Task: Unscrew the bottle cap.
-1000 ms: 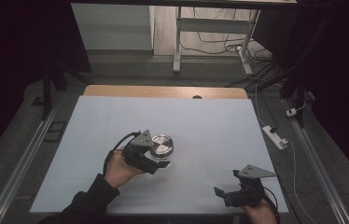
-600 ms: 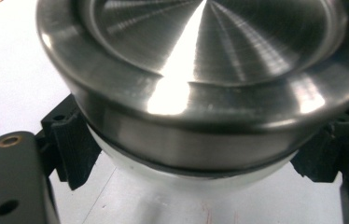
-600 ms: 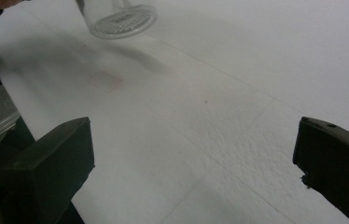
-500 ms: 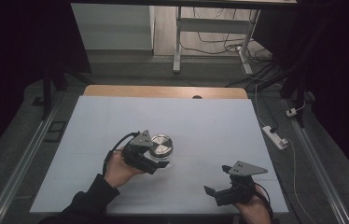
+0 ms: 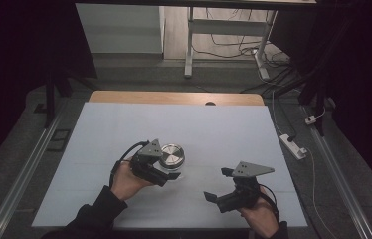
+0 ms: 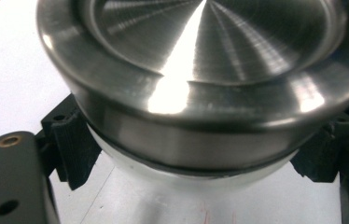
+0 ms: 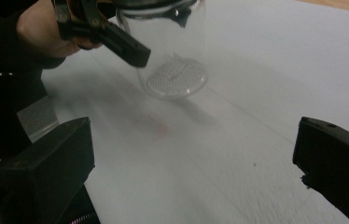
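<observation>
A clear glass jar [image 7: 175, 56] with a brushed-metal lid [image 5: 172, 155] stands near the middle of a white desk [image 5: 224, 129].

The round lid shows fine concentric machining marks and a raised rim; the jar's transparent wall reveals a dimpled base. The left claw [image 5: 166, 172] clamps its black jaws on the jar just under the lid, one on each side, held by the person's left hand [image 5: 127, 181]. The right claw [image 5: 219, 185] hovers wide open and empty over the desk's near right part, apart from the jar. A white power strip [image 5: 292, 146] lies on the floor beside the desk.
</observation>
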Available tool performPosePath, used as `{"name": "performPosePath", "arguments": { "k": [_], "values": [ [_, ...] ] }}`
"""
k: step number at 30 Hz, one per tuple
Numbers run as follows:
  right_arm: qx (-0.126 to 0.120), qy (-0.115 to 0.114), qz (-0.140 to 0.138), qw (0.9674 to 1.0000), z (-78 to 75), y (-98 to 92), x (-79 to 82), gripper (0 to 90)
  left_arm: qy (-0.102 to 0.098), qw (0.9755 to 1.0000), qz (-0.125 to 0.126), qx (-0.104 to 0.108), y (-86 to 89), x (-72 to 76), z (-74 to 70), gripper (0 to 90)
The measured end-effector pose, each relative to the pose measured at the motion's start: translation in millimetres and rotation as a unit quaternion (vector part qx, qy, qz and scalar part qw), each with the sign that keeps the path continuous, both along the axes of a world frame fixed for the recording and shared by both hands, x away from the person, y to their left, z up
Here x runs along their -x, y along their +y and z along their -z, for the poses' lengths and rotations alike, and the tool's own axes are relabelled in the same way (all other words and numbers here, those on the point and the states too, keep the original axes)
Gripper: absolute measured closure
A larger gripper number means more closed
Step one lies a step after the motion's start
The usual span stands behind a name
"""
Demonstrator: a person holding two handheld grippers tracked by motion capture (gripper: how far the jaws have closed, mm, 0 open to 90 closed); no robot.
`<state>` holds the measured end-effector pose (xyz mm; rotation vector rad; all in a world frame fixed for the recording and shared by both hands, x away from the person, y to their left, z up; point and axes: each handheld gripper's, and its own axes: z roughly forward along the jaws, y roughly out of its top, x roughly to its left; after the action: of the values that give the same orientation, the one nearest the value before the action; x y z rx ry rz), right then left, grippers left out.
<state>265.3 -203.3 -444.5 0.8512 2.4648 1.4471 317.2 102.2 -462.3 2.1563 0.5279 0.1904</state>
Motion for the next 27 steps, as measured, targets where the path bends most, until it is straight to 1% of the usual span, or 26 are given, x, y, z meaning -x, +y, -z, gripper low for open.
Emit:
{"name": "performPosePath", "arguments": {
  "k": [4,8,10,11,12,13,15,17,18,21,22,23,27],
  "values": [
    [0.009,0.0,-0.015,0.9998,-7.4,12.9,-5.1,0.0,0.0,1.0,-0.002,0.0,0.5,0.0,0.2,15.9],
    [0.019,-0.016,-0.024,0.9994,-14.1,26.8,-8.5,0.0,0.0,1.0,-0.004,0.001,0.8,0.2,0.0,15.9],
    [0.024,-0.024,-0.024,0.9991,-17.0,33.1,-10.1,0.0,0.0,1.0,-0.004,0.001,0.8,0.3,-0.1,15.9],
    [0.024,-0.024,-0.024,0.9991,-17.0,33.1,-10.1,0.0,0.0,1.0,-0.004,0.001,0.8,0.3,-0.1,15.9],
    [0.027,-0.028,-0.026,0.9989,-19.8,38.6,-12.1,0.0,0.0,1.0,-0.004,0.0,0.9,0.3,-0.2,15.9],
    [0.027,-0.028,-0.026,0.9989,-19.8,38.6,-12.1,0.0,0.0,1.0,-0.003,0.0,0.8,0.3,-0.1,15.9],
    [0.022,-0.026,-0.03,0.999,-24.2,45.5,-15.5,0.0,0.0,1.0,-0.003,-0.001,0.5,0.4,0.0,15.9],
    [0.023,-0.026,-0.03,0.9989,-25.7,47.7,-16.9,0.0,0.001,1.0,-0.003,-0.001,0.4,0.5,0.0,15.9],
    [0.026,-0.029,-0.032,0.9988,-28.3,52.4,-19.4,0.0,0.0,1.0,-0.002,-0.002,0.0,0.7,-0.1,15.9],
    [0.025,-0.028,-0.035,0.9987,-30.1,57.0,-22.7,0.0,-0.001,1.0,0.0,-0.005,-0.2,0.8,-0.3,15.9],
    [0.027,-0.026,-0.035,0.9987,-30.9,61.6,-26.0,0.0,0.0,1.0,-0.002,-0.002,-0.7,1.2,-0.2,15.9],
    [0.027,-0.026,-0.035,0.9987,-30.9,61.6,-26.0,0.0,-0.001,1.0,-0.001,-0.002,-0.9,1.3,-0.3,15.9],
    [0.032,-0.029,-0.03,0.9986,-31.1,71.5,-33.8,0.0,0.0,1.0,-0.003,-0.003,-1.6,1.7,-0.2,15.9]
  ]
}}
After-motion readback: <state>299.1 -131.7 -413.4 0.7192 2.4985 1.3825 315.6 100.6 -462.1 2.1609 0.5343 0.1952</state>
